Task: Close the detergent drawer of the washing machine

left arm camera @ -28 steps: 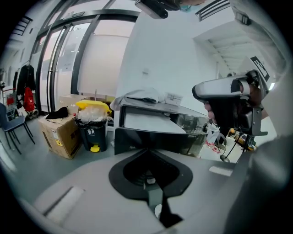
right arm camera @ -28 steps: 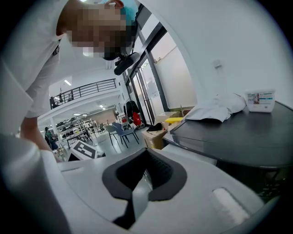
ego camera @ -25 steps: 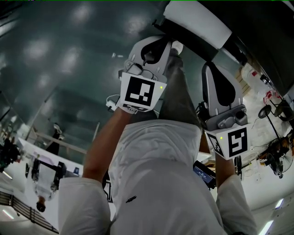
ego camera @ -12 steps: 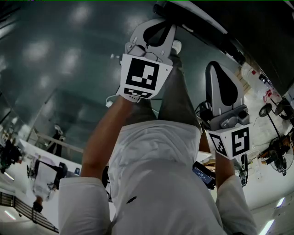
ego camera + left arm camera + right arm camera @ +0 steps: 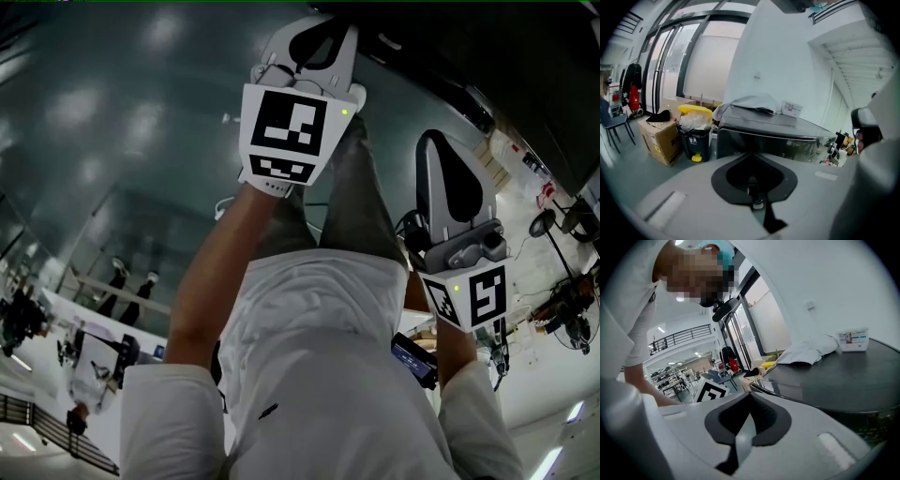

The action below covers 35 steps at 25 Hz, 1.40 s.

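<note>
The left gripper (image 5: 314, 33), jaws together and empty, reaches up to the washing machine (image 5: 525, 66) front, likely to push with its blunt tip. The detergent drawer shows in no view and is probably behind that gripper. The right gripper (image 5: 446, 155), likewise closed on nothing, hangs idle below the machine.

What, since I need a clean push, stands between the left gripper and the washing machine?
Nothing visible does. The left gripper, shut and empty, faces the washing machine with only open space between. The drawer itself cannot be made out.
</note>
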Available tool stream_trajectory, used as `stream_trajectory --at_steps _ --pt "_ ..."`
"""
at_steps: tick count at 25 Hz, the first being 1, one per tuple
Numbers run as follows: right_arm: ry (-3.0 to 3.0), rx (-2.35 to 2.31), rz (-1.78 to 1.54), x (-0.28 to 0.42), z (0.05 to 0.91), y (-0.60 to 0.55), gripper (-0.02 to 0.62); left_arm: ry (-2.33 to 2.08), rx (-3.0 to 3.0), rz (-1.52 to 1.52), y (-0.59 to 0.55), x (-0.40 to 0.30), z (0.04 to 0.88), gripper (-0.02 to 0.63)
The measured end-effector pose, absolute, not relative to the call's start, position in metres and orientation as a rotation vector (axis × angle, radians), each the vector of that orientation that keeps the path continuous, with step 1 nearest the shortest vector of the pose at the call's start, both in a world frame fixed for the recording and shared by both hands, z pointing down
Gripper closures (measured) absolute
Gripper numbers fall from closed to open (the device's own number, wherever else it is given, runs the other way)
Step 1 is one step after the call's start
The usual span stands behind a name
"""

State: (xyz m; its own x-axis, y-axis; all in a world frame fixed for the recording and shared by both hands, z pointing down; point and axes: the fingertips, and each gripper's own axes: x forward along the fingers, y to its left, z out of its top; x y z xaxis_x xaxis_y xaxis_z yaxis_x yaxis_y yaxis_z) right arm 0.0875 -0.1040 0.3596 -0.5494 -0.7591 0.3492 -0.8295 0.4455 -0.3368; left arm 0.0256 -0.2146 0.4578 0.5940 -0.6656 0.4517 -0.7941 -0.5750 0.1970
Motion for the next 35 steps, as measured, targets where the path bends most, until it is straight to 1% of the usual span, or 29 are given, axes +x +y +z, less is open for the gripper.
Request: stream_trajectory --at_steps 7,22,27,35 --pt "-2.52 1.434 0.737 0.101 0.364 -0.111 0.595 -1.189 2.458 0.421 -0.218 0.023 0.456 0.586" --pt "-2.546 1.419 0.707 0.099 0.352 -0.114 0.595 -1.147 2.448 0.401 -0.225 0.031 0.455 0.586" --pt "-2.55 1.439 0.685 0.093 0.349 -0.108 0.595 -1.082 2.454 0.467 -0.221 0.029 0.463 0.588" --pt "-2.553 1.435 0.647 0.087 0.329 -0.097 0.597 -1.02 2.479 0.532 -0.19 0.019 0.447 0.588"
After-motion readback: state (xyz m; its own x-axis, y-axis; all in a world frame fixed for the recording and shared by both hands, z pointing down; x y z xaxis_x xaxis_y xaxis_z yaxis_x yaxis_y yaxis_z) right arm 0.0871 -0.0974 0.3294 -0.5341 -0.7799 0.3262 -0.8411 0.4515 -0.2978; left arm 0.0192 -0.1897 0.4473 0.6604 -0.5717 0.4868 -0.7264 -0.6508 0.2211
